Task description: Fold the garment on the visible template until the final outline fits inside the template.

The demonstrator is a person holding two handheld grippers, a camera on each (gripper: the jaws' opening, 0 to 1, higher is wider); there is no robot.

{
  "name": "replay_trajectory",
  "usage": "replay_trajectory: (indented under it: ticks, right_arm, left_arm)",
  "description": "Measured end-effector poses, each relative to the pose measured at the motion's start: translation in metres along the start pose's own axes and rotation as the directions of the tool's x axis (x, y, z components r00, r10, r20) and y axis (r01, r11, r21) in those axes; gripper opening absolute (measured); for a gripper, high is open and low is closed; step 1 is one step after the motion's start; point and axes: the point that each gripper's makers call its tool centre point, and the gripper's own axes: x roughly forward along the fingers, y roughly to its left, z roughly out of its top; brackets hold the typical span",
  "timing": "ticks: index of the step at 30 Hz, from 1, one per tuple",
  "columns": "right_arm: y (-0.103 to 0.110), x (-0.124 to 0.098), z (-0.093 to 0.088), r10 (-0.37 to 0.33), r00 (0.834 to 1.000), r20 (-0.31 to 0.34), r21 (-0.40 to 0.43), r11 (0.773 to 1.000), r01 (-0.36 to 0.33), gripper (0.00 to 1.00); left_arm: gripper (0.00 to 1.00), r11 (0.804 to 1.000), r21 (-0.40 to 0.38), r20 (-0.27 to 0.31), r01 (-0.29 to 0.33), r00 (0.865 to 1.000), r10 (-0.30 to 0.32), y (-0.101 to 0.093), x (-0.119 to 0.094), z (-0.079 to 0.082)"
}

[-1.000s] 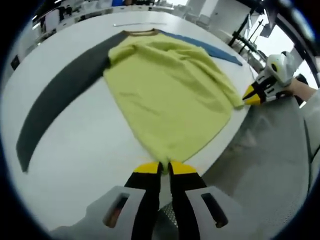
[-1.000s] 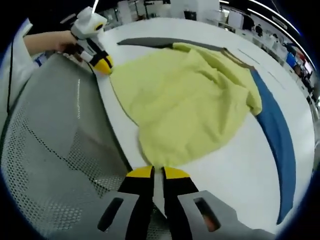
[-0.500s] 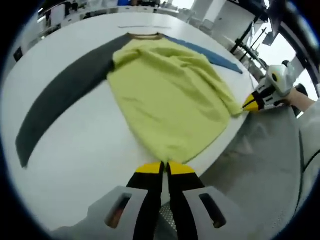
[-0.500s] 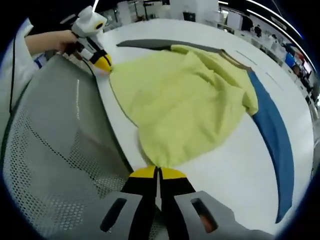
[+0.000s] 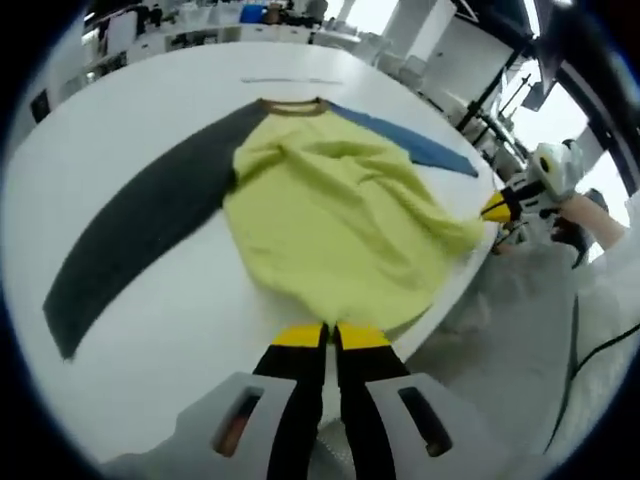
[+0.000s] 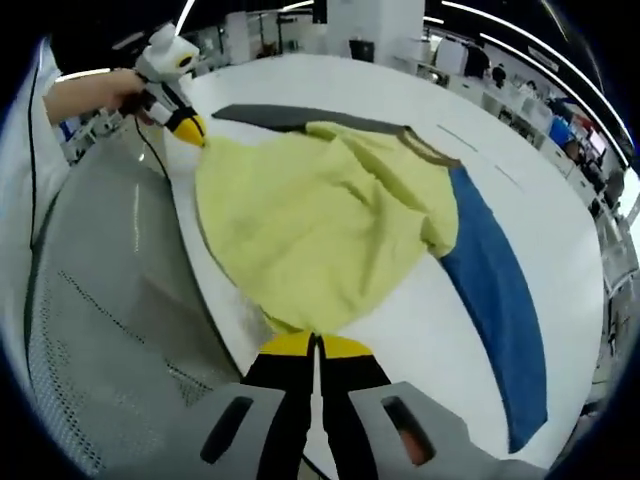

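A yellow-green shirt point(image 5: 335, 220) with a dark grey sleeve point(image 5: 140, 235) and a blue sleeve point(image 5: 405, 140) lies spread on a white table point(image 5: 170, 330). My left gripper point(image 5: 330, 335) is shut on the shirt's hem corner at the near table edge. In the right gripper view the same shirt point(image 6: 310, 220) shows its blue sleeve point(image 6: 495, 290) at the right, and my right gripper point(image 6: 315, 343) is shut on the other hem corner. Each gripper also appears in the other's view, the right gripper point(image 5: 500, 208) and the left gripper point(image 6: 185, 125), held by a hand.
A grey mesh chair back point(image 6: 90, 340) stands close against the table edge below the hem. Cluttered benches and stands point(image 5: 500, 70) lie beyond the table. A dark cable point(image 5: 580, 360) hangs by the person's sleeve.
Both grippers have lifted the hem and carried it toward the collar, so the yellow body bunches up shorter and more bare table shows around it.
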Motion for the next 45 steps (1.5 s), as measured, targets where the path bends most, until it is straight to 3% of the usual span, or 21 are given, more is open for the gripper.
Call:
replay_trajectory:
  ticks: [3, 8, 20, 27, 34, 45]
  right_arm:
    - [-0.018, -0.004, 0.011, -0.024, 0.999, 0.046, 0.047, 0.999, 0.022, 0.02]
    - [-0.036, -0.004, 0.015, -0.050, 0.998, 0.049, 0.048, 0.998, 0.048, 0.02]
    - [-0.081, 0.006, 0.014, -0.081, 0.997, -0.002, 0.018, 0.997, 0.081, 0.02]
    - [-0.103, 0.021, 0.014, -0.059, 0.998, -0.012, 0.083, 0.995, 0.060, 0.02]
    - [-0.117, 0.038, 0.013, -0.035, 0.999, -0.029, 0.133, 0.990, 0.038, 0.02]
    - [-0.134, 0.059, 0.014, -0.035, 0.998, -0.046, 0.162, 0.986, 0.042, 0.01]
  left_arm:
    - [0.00, 1.000, -0.013, 0.032, 0.006, 0.999, -0.005, 0.001, -0.003, 0.013]
    - [0.00, 1.000, -0.018, 0.075, 0.009, 0.997, -0.008, 0.008, -0.005, 0.035]
    - [0.00, 0.999, 0.007, 0.066, -0.052, 0.997, 0.051, 0.046, 0.003, 0.062]
    - [0.00, 0.997, -0.006, 0.017, -0.073, 0.997, 0.073, 0.070, 0.019, 0.067]
    - [0.00, 0.997, -0.019, -0.039, -0.068, 0.997, 0.068, 0.080, 0.037, 0.067]
    - [0.00, 0.996, -0.037, -0.091, -0.076, 0.993, 0.072, 0.091, 0.048, 0.058]
